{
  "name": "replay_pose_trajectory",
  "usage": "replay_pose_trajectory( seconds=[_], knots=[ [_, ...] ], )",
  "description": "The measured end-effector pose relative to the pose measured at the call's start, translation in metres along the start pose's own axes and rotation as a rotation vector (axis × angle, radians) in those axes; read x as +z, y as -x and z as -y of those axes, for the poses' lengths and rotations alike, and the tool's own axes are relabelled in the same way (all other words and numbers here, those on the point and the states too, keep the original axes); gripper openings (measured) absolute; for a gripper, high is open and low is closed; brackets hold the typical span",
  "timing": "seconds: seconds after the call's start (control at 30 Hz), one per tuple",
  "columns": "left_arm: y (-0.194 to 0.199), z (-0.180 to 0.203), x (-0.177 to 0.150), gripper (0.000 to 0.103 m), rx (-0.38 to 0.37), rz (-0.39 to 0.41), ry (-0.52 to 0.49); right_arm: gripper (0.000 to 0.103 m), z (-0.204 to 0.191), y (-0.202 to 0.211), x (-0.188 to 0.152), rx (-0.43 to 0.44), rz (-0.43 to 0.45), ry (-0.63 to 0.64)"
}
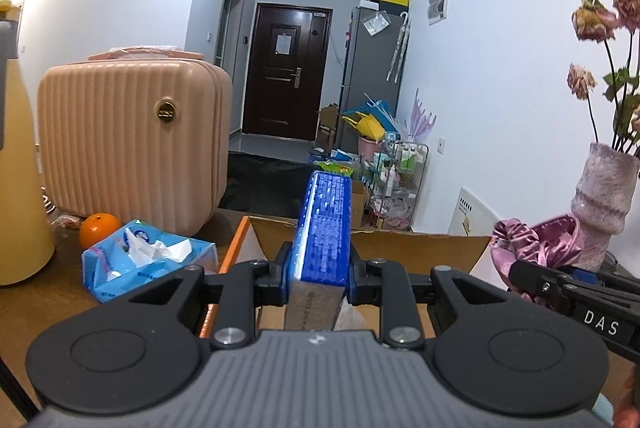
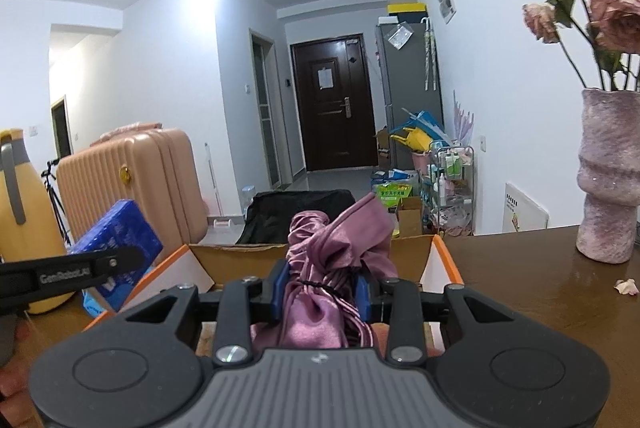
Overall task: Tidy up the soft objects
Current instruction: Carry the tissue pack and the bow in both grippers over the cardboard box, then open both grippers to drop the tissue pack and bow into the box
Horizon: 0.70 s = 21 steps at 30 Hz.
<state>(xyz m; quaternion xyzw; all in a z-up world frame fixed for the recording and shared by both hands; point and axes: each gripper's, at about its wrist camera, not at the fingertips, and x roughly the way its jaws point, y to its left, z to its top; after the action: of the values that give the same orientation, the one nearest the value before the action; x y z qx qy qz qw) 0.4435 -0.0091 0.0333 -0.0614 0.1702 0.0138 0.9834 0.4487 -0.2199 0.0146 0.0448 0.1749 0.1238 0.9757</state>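
My left gripper (image 1: 318,270) is shut on a dark blue soft pack (image 1: 324,224) held on edge above the open cardboard box (image 1: 420,248); the pack also shows in the right wrist view (image 2: 120,232). My right gripper (image 2: 322,292) is shut on a bundled purple satin cloth (image 2: 336,260), held over the same box (image 2: 224,256); the cloth shows at the right of the left wrist view (image 1: 536,240). A light blue tissue pack (image 1: 148,260) lies on the brown table left of the box.
A pink ribbed suitcase (image 1: 132,144) stands at the back left, with an orange (image 1: 99,228) and a yellow jug (image 1: 20,188) beside it. A pink vase (image 2: 608,176) with dried roses stands on the table at the right. A petal (image 2: 626,286) lies near it.
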Motion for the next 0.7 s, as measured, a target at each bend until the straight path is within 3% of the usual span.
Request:
replay_pose_trajectory(
  seconds=[0.47,0.7],
  knots=[
    [-0.043,0.005,-0.016,0.025,0.01,-0.07,-0.077,0.033,-0.002,-0.044,-0.015,-0.033,-0.1,0.059],
    [-0.047,0.004,-0.023,0.025,0.034,-0.07,-0.091,0.033,-0.004,-0.051,-0.027,-0.061,-0.132,0.074]
  ],
)
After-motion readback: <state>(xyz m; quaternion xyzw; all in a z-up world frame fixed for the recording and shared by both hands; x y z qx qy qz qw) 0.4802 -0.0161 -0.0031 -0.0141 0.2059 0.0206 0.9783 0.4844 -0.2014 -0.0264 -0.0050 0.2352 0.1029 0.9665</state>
